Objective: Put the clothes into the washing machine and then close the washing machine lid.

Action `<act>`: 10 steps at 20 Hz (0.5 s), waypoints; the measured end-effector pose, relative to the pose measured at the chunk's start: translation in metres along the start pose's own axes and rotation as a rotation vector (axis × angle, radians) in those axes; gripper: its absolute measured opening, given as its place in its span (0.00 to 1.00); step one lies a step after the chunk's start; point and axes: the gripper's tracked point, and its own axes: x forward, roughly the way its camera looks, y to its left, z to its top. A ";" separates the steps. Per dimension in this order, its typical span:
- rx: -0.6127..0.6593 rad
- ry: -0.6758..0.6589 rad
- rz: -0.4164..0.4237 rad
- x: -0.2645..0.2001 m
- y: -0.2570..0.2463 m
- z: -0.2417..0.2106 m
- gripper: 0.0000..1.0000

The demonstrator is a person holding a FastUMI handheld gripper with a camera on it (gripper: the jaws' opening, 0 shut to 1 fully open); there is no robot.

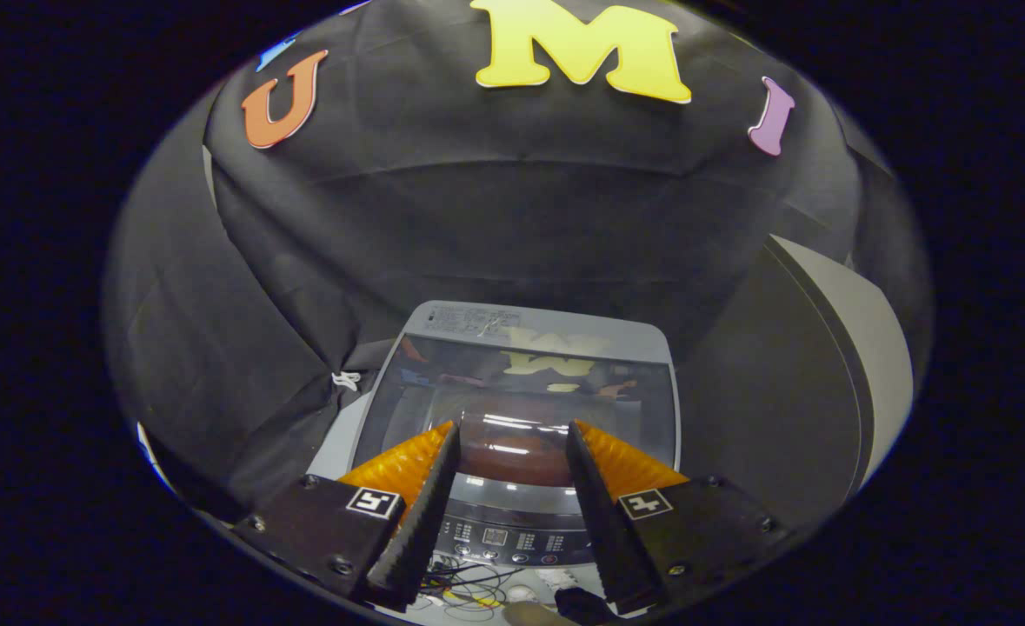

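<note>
A grey top-loading washing machine (373,409) stands below and just ahead of my fingers. Its glass lid (529,387) lies flat over the tub and mirrors the booth wall. Through the glass a reddish-brown mass (512,461), apparently clothing, shows inside the drum between my fingertips. The control panel (512,539) with its buttons runs along the near edge, under the fingers. My gripper (514,426) hovers above the lid, open, with nothing between its fingers.
Black cloth walls close in behind and to the left of the machine. A tall grey panel (851,348) stands on the right. Loose cables (460,587) lie on the floor in front of the machine.
</note>
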 end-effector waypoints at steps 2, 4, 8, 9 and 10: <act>-0.007 -0.017 0.006 -0.012 -0.003 -0.003 0.78; -0.006 -0.054 0.017 -0.033 -0.009 0.001 0.77; -0.035 -0.237 0.059 -0.109 -0.025 0.036 0.77; -0.044 -0.309 0.073 -0.145 -0.032 0.047 0.77; -0.051 -0.377 0.077 -0.177 -0.042 0.059 0.77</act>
